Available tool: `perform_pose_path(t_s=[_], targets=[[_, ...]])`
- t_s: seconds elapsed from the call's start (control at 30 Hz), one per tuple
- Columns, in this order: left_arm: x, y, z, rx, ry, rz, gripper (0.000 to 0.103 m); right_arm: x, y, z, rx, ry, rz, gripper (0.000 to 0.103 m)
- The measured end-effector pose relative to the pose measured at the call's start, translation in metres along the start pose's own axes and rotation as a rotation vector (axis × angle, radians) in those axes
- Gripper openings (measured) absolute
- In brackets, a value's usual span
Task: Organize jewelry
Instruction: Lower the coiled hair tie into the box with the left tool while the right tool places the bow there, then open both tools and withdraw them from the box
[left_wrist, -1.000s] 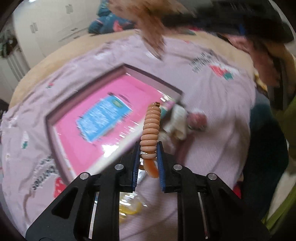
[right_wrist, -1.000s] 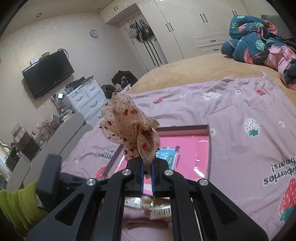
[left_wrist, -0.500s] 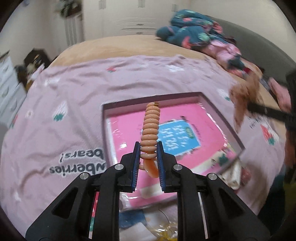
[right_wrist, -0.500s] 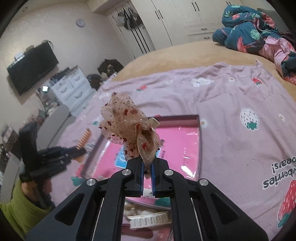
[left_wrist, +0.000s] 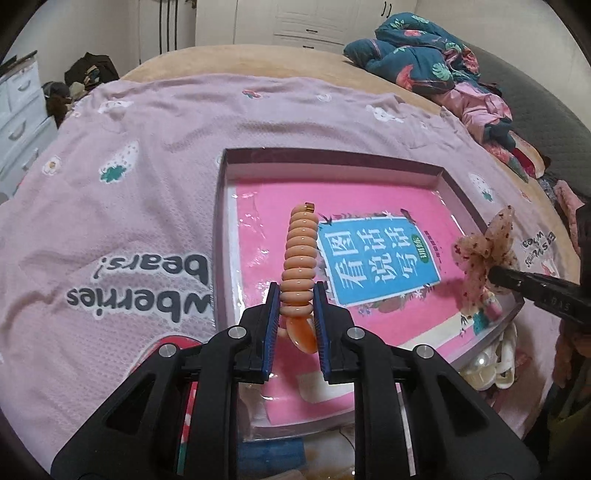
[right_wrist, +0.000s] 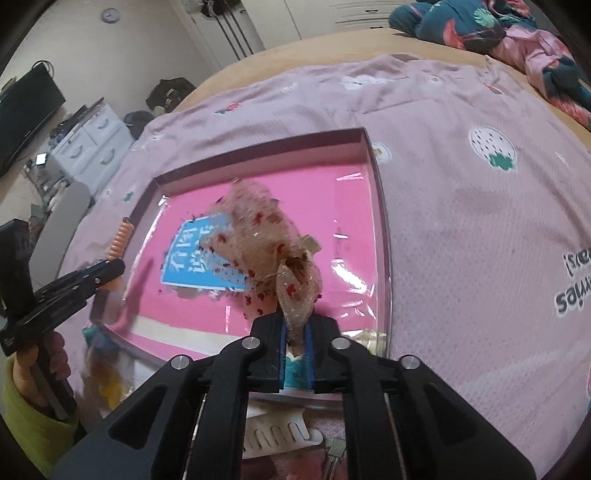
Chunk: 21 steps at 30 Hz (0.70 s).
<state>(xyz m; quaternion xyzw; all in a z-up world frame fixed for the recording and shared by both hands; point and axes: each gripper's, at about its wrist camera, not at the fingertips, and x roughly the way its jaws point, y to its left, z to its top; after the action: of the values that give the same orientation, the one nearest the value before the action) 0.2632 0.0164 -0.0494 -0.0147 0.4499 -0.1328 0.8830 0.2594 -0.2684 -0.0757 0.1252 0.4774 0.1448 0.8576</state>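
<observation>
My left gripper (left_wrist: 295, 314) is shut on an orange ridged hair clip (left_wrist: 299, 258) that stands upright over the near left part of a shallow box (left_wrist: 332, 158). The box holds a pink booklet (left_wrist: 369, 229) with a blue label. My right gripper (right_wrist: 296, 332) is shut on a sheer bow hair clip with red dots (right_wrist: 266, 240), held over the box's near edge. The bow (left_wrist: 484, 251) also shows at the right of the left wrist view. The left gripper with the orange clip (right_wrist: 118, 243) shows at the left of the right wrist view.
The box lies on a pink strawberry-print blanket (left_wrist: 110, 221) on a bed. White hair clips (left_wrist: 491, 365) and a white claw clip (right_wrist: 277, 432) lie near the box's near edge. Bundled clothes (left_wrist: 424, 66) sit at the far right. White drawers (right_wrist: 88, 144) stand beyond the bed.
Both grippers have moved in closer over the box, with their clips still held. The bow has tilted down toward the booklet.
</observation>
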Motion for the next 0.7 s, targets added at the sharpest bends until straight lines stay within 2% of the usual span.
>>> perform_pose_path(t_s=[0.07,0.13,0.2,0.33,0.5,0.53,0.6,0.63,0.7], targets=[[0.001,0.000,-0.002,0.004,0.005,0.000,0.011,-0.002,0.000,-0.003,0.012,-0.007,0.003,0.012],[0.002,0.000,-0.004,0.006,0.011,0.000,0.011,-0.006,-0.001,-0.007,0.018,-0.022,-0.006,0.018],[0.002,-0.001,-0.004,0.006,0.012,0.000,0.012,-0.013,-0.001,-0.008,0.026,-0.041,-0.007,0.033],[-0.005,-0.003,-0.003,-0.001,-0.004,-0.004,0.021,-0.032,-0.001,-0.012,0.041,-0.088,-0.007,0.046],[-0.028,-0.002,0.000,-0.024,-0.048,0.007,0.043,-0.065,0.002,-0.017,0.032,-0.171,-0.017,0.076],[-0.036,-0.003,0.001,-0.028,-0.063,0.017,0.047,-0.071,0.003,-0.018,0.028,-0.184,-0.021,0.078],[-0.052,-0.002,0.003,-0.041,-0.103,0.020,0.063,-0.088,0.005,-0.019,0.016,-0.220,-0.026,0.085],[-0.063,-0.001,0.003,-0.058,-0.133,0.016,0.066,-0.095,0.006,-0.020,0.011,-0.235,-0.027,0.087],[-0.083,0.001,0.001,-0.097,-0.184,0.004,0.085,-0.108,0.008,-0.022,0.000,-0.261,-0.023,0.091]])
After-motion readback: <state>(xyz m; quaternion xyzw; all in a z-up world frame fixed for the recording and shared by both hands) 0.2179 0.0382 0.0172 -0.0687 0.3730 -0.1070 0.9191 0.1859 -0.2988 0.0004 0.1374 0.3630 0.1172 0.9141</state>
